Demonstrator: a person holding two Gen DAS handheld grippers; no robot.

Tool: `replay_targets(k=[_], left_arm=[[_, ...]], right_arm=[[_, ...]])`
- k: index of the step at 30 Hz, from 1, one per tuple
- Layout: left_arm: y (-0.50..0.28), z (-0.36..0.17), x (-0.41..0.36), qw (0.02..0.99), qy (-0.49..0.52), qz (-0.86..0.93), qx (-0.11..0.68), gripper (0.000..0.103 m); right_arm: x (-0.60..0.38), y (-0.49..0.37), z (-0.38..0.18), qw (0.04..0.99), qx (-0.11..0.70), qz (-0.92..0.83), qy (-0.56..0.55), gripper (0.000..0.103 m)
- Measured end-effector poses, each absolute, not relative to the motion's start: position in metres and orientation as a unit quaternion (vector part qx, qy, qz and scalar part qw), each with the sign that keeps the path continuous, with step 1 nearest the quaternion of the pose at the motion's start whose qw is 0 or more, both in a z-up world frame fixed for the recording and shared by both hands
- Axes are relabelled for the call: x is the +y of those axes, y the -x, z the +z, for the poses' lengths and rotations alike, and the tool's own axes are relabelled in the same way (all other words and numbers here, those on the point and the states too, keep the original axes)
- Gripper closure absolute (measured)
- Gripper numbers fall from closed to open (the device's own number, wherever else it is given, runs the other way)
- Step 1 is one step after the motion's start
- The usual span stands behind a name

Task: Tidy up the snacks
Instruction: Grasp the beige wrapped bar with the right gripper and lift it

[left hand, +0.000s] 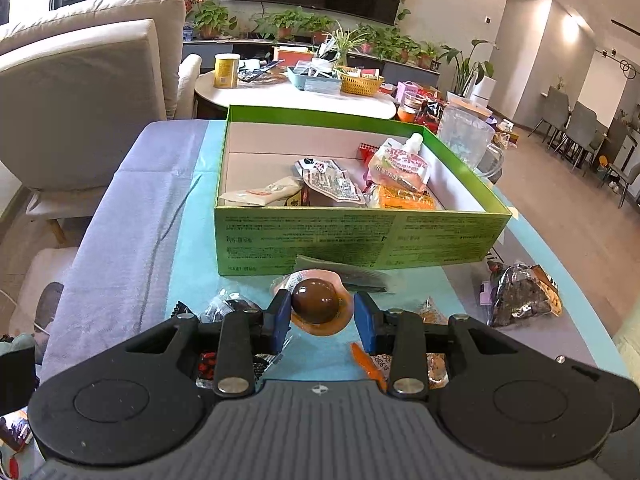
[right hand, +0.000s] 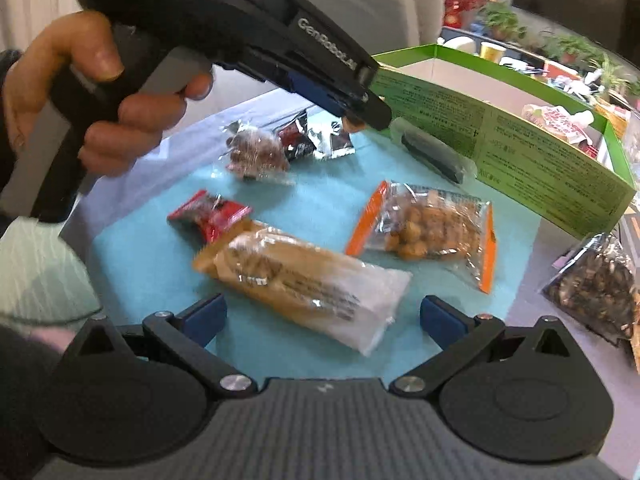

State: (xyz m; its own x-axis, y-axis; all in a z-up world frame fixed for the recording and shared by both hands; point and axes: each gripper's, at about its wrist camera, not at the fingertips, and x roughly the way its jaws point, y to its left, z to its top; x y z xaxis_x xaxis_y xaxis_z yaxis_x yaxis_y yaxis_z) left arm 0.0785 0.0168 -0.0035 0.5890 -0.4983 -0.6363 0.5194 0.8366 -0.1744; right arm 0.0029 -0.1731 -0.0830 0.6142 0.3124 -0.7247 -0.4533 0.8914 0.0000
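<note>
A green box (left hand: 360, 240) stands on the blue cloth with several snack packs inside. My left gripper (left hand: 322, 312) has its jaws around a brown braised egg pack (left hand: 318, 302), in front of the box and above the cloth. In the right wrist view the left gripper (right hand: 352, 114) hangs near the box (right hand: 540, 152). My right gripper (right hand: 320, 320) is open, low over a long tan bread pack (right hand: 304, 280). An orange-edged bag of round snacks (right hand: 428, 232) lies beyond it.
A red pack (right hand: 212, 216), a clear bag of dark snacks (right hand: 256, 156), small dark packets (right hand: 316, 140) and a dark bar (right hand: 432, 152) lie on the cloth. A bag of dark nuts (right hand: 596, 284) is at the right. A sofa (left hand: 80, 80) stands left.
</note>
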Motion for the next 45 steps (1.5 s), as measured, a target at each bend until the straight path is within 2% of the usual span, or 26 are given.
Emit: replay_targets(k=[6, 14, 16, 19, 26, 32, 33, 35, 36, 39, 45], left_arm=[[-0.076, -0.001, 0.016, 0.892, -0.014, -0.285, 0.350, 0.071], [-0.077, 0.005, 0.022, 0.896, -0.011, -0.282, 0.344, 0.071], [-0.078, 0.005, 0.022, 0.895, -0.009, -0.282, 0.345, 0.071], [-0.078, 0.003, 0.021, 0.894, -0.009, -0.284, 0.347, 0.071], [-0.077, 0.004, 0.017, 0.893, -0.009, -0.288, 0.347, 0.071], [-0.072, 0.007, 0.015, 0.894, -0.014, -0.292, 0.340, 0.071], [-0.071, 0.008, 0.015, 0.894, -0.014, -0.292, 0.338, 0.071], [-0.070, 0.012, 0.016, 0.896, -0.013, -0.294, 0.331, 0.071], [-0.069, 0.013, 0.015, 0.897, -0.013, -0.295, 0.329, 0.071], [-0.068, 0.018, 0.014, 0.899, -0.012, -0.298, 0.321, 0.071], [-0.072, 0.026, 0.008, 0.902, -0.012, -0.300, 0.311, 0.071]], right_arm=[[-0.164, -0.013, -0.074, 0.879, 0.345, 0.294, 0.149, 0.022], [-0.142, -0.036, -0.082, 0.860, 0.361, 0.313, 0.177, 0.022], [-0.151, -0.031, -0.079, 0.862, 0.372, 0.305, 0.163, 0.035], [-0.170, -0.022, -0.076, 0.871, 0.383, 0.268, 0.148, 0.040], [-0.202, -0.010, -0.068, 0.890, 0.423, 0.156, 0.076, 0.040], [-0.198, -0.012, -0.074, 0.892, 0.411, 0.166, 0.082, 0.030], [-0.198, -0.014, -0.074, 0.894, 0.411, 0.163, 0.079, 0.032], [-0.201, -0.016, -0.068, 0.900, 0.411, 0.133, 0.068, 0.050], [-0.205, -0.018, -0.065, 0.902, 0.412, 0.116, 0.051, 0.052], [-0.226, -0.020, -0.051, 0.907, 0.406, 0.107, -0.027, 0.055], [-0.239, -0.018, -0.019, 0.930, 0.342, 0.118, -0.071, 0.055]])
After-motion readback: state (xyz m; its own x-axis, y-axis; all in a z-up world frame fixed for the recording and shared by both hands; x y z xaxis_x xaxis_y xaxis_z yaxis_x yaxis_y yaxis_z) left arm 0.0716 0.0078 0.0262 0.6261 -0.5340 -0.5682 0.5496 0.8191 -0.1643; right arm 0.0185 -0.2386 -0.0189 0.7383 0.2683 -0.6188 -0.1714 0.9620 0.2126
